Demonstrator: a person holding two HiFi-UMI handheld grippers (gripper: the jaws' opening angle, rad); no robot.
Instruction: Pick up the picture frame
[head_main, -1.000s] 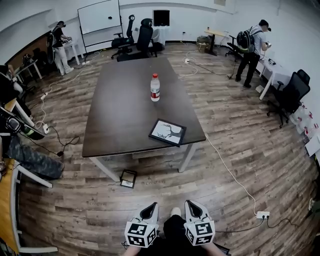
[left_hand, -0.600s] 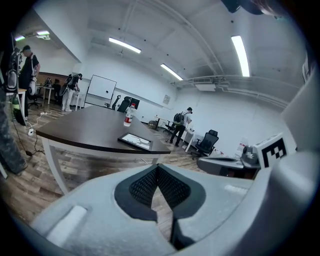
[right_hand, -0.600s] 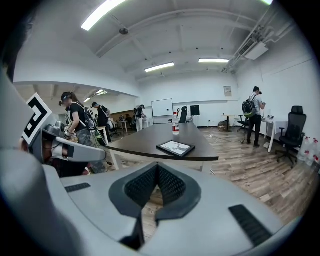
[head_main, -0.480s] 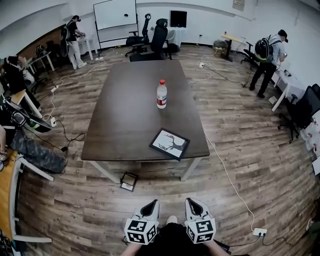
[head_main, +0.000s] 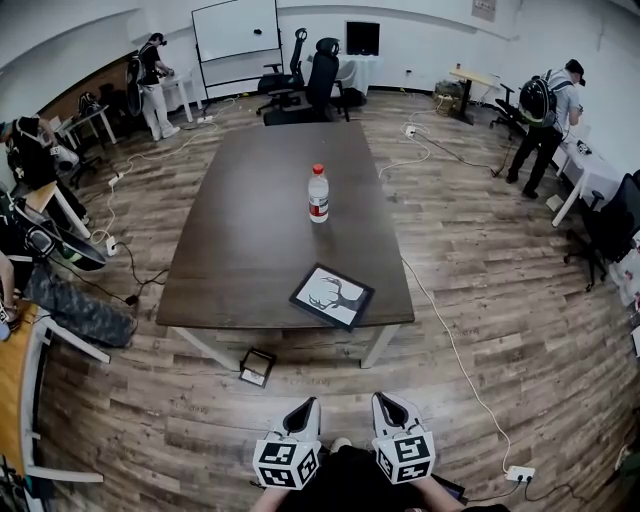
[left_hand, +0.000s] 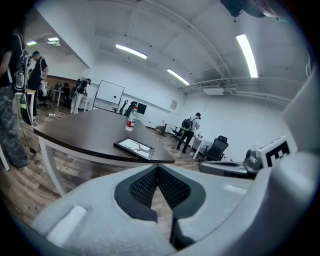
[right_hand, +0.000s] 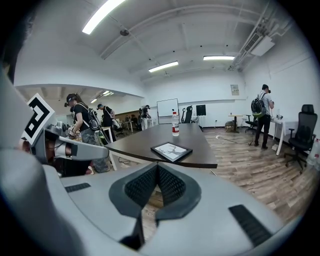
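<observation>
A black picture frame with a deer print lies flat near the front right corner of the dark table; it also shows as the frame in the left gripper view and the frame in the right gripper view. My left gripper and right gripper hang side by side at the bottom of the head view, well short of the table. Both are shut with nothing between their jaws, as the left gripper and right gripper views show.
A water bottle stands mid-table. A second small frame lies on the wood floor under the table's front edge. A cable with a power strip runs along the floor at right. Office chairs, side desks and several people stand around the room's edges.
The table and the frame have shifted slightly in the head view as I came nearer; both grippers stay shut and side by side.
</observation>
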